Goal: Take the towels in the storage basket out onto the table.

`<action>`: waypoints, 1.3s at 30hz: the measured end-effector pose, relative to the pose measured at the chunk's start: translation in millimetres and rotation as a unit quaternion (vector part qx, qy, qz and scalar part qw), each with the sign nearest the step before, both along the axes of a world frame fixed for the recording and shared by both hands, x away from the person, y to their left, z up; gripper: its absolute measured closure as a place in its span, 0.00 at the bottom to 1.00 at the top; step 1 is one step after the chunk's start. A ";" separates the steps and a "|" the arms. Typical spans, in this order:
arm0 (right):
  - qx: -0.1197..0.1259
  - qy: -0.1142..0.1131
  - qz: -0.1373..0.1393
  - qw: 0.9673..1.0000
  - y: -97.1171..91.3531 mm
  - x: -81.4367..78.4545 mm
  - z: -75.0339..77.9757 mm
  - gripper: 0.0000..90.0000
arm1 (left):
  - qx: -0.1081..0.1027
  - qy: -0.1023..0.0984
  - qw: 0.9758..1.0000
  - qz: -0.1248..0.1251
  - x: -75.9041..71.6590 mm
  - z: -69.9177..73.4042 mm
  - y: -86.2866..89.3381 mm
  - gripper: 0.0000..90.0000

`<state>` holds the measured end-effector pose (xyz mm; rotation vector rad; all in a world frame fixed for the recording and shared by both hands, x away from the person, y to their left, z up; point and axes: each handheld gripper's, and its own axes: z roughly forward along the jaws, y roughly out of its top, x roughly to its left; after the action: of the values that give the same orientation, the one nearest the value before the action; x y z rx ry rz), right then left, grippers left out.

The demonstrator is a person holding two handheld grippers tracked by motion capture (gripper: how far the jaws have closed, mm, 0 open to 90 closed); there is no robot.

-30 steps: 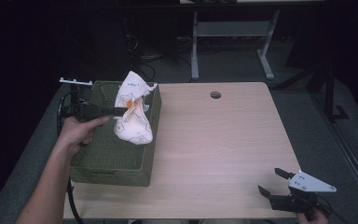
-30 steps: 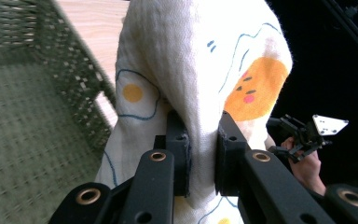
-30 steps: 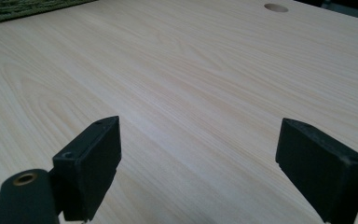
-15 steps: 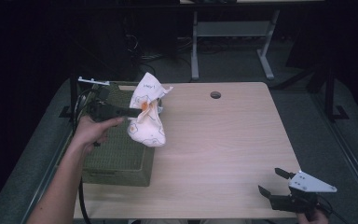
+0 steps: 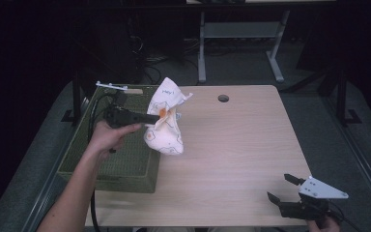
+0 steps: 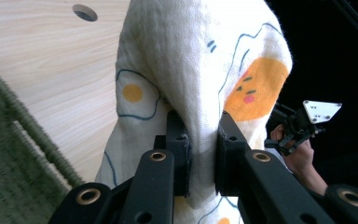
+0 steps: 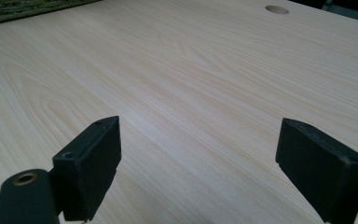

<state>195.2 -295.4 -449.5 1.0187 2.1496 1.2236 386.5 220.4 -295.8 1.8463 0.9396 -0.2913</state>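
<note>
A: Where is the cloth (image 5: pixel 165 118) against the fingers?

B: Left gripper (image 6: pixel 200 154) is clamped on a gathered fold of it. One finger (image 6: pixel 177 149) sits on each side, fabric bunched between, fried-egg print on white. The rest hangs below and bulges above the grip. From the high view it hangs in the air at the bench's (image 5: pixel 241 159) left edge, over the right rim of the green basket (image 5: pixel 121 166).

A: Right gripper?

B: Right gripper (image 5: pixel 285 189) sits at the near right corner of the bench, fingers (image 7: pixel 91 163) spread wide, bare wood between them.

A: Change from a second ago?

B: Cloth and left hand (image 5: pixel 107 137) have shifted right, from above the basket toward the bench. Grip unchanged. Right gripper has kept its place.
</note>
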 end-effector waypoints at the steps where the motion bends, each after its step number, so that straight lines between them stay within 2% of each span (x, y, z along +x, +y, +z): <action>1: 0.000 -0.001 0.000 1.000 -0.4 0.0 -0.1 0.15 | 0.001 -0.001 1.000 -0.002 0.3 -0.6 -2.3 0.88; 16: 0.004 -0.005 0.001 1.000 -3.8 -0.8 -0.4 0.15 | 0.001 0.003 1.000 -0.019 9.8 -8.3 -41.4 0.88; 21: 0.014 -0.005 -0.004 1.000 -5.1 -1.7 0.5 0.15 | 0.002 0.002 1.000 -0.024 11.4 -11.6 -55.7 0.88; 25: 0.014 -0.004 -0.003 1.000 -4.6 -2.0 0.7 0.15 | -0.004 0.004 1.000 -0.028 12.9 -14.2 -64.5 0.88; 34: 0.017 -0.005 -0.005 1.000 -4.1 -2.1 1.6 0.15 | -0.001 0.008 0.999 -0.042 13.0 -22.7 -83.9 0.88; 39: 0.012 -0.005 -0.001 1.000 -4.2 -0.6 0.8 0.15 | -0.003 0.010 0.999 -0.042 14.6 -26.0 -92.4 0.88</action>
<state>194.6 -299.6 -448.7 1.0226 2.1298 1.2542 401.1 127.9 -321.8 1.8829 0.8761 -0.3646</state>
